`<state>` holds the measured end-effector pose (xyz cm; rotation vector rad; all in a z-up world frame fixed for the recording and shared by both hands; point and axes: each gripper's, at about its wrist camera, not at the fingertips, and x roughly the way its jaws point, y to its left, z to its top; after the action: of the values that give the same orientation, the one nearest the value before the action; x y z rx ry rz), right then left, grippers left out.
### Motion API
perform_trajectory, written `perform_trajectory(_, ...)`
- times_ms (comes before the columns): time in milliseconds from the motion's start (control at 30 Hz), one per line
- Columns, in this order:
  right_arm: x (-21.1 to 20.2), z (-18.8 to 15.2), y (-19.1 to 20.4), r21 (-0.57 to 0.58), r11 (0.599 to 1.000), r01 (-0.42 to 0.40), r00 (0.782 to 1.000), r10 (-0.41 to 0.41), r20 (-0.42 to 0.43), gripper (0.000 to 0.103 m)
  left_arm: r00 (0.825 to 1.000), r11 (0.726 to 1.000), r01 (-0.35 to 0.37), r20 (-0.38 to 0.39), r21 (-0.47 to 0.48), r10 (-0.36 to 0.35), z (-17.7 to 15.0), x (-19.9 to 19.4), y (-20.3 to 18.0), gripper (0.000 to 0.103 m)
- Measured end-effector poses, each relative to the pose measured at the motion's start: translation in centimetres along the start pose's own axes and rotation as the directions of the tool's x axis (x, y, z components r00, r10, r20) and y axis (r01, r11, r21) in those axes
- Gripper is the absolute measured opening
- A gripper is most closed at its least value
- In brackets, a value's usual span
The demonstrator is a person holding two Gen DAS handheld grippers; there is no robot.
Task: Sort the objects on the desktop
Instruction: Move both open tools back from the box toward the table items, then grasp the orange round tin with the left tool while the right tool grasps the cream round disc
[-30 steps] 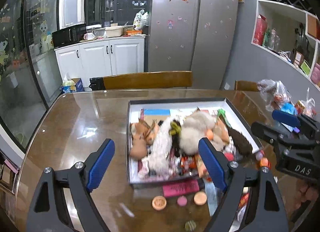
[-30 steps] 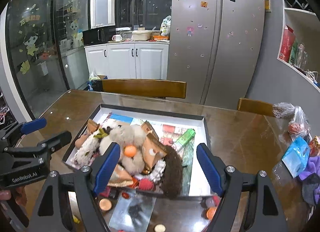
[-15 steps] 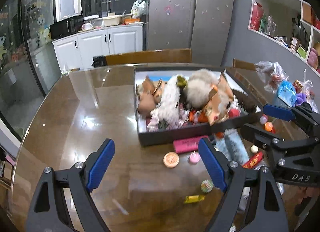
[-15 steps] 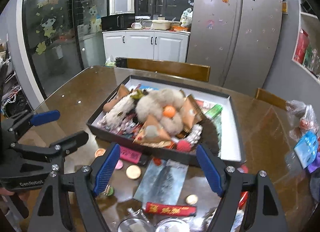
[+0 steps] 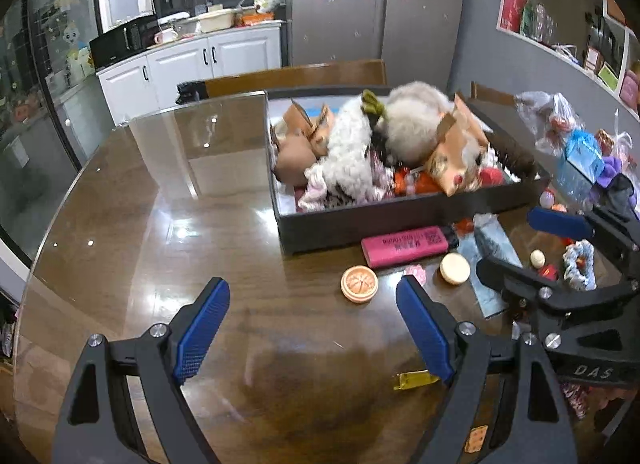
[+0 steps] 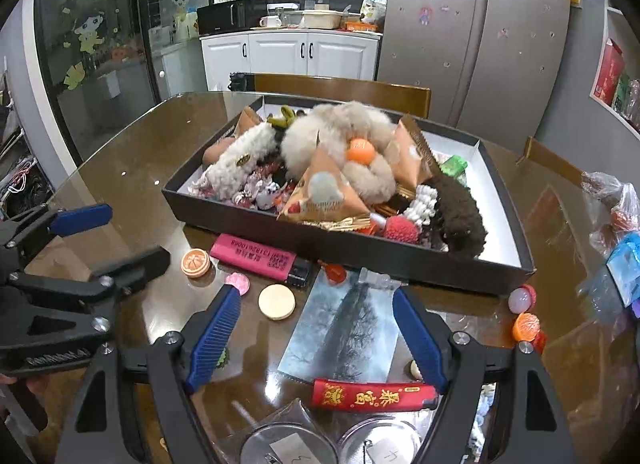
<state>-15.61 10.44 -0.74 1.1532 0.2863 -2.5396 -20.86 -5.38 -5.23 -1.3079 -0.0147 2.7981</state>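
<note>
Between open right tongs (image 6: 316, 312) — grey photo card (image 6: 344, 332), untouched.

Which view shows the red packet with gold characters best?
The right wrist view: the red packet lies whole and legible between the right hand-held gripper's open fingers. In the left wrist view I cannot find it.

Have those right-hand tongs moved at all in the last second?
Yes. The right tongs have come down toward the table: the black tray now sits higher in their view, and the photo card lies between them.
</note>
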Motion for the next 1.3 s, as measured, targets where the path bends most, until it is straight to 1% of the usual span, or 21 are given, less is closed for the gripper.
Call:
perform_trajectory(200,1.3,-0.5,-0.8,0.030,0.999,-0.025,0.999,0.026,-0.023,0.081,0.999,1.000,-0.009,-0.030,0.018,0.009,-0.2,1.8,-0.2,0.086)
perform_trajectory(467,3.3,-0.9,-1.0,0.026,0.999,-0.023,0.998,0.024,-0.066,0.081,0.998,0.999,-0.018,-0.067,0.042,0.021,0.2,3.9,-0.4,0.087)
perform_trajectory(633,4.4,-0.7,-0.9,0.033,0.999,-0.043,0.994,0.046,-0.096,0.081,0.997,0.999,0.006,-0.072,0.033,-0.003,0.7,4.5,0.0,0.087)
perform_trajectory(700,4.6,-0.6,-0.8,0.037,0.998,-0.055,0.994,0.058,-0.090,0.081,0.997,1.000,-0.002,-0.072,0.028,0.004,0.9,4.7,0.2,0.087)
perform_trajectory(800,4.9,-0.4,-0.5,0.028,0.999,-0.034,0.995,0.036,-0.094,0.081,0.997,1.000,-0.009,-0.072,0.019,0.010,1.2,4.9,0.6,0.087)
perform_trajectory(867,4.9,-0.4,-0.1,0.017,1.000,-0.016,0.995,0.018,-0.095,0.079,0.997,1.000,-0.010,-0.072,0.022,0.011,1.2,4.9,0.6,0.086)
perform_trajectory(933,4.8,-0.5,0.1,0.015,1.000,-0.018,0.996,0.020,-0.088,0.076,0.997,1.000,-0.008,-0.071,0.023,0.010,1.2,4.9,0.6,0.086)
perform_trajectory(1000,4.6,-0.6,0.3,0.009,1.000,-0.019,0.996,0.020,-0.087,0.072,0.998,1.000,-0.005,-0.064,0.024,0.006,1.1,4.7,0.4,0.080)
perform_trajectory(1067,4.6,-0.7,0.5,0.002,1.000,-0.024,0.996,0.024,-0.088,0.063,0.999,1.000,-0.004,-0.051,0.025,0.005,0.9,4.3,0.0,0.061)
perform_trajectory(1100,4.5,-0.6,0.8,-0.002,1.000,-0.028,0.996,0.028,-0.087,0.054,0.999,1.000,0.002,-0.047,0.029,-0.001,0.8,4.2,-0.3,0.057)
perform_trajectory(1167,4.3,-0.6,1.3,-0.012,0.999,-0.038,0.995,0.037,-0.090,0.040,0.999,0.999,0.014,-0.041,0.043,-0.013,0.8,4.0,-0.9,0.039)
perform_trajectory(1200,4.2,-0.6,1.5,-0.014,0.999,-0.040,0.995,0.038,-0.090,0.031,0.999,0.999,0.016,-0.038,0.047,-0.014,0.8,3.9,-1.1,0.033)
perform_trajectory(1233,4.2,-0.5,1.8,-0.018,0.999,-0.041,0.995,0.039,-0.092,0.026,0.999,0.999,0.011,-0.034,0.048,-0.010,0.8,3.9,-1.3,0.024)
perform_trajectory(1300,4.2,-0.5,2.2,-0.021,0.999,-0.044,0.995,0.041,-0.095,0.025,0.999,0.999,0.012,-0.033,0.039,-0.010,0.8,3.8,-1.3,0.024)
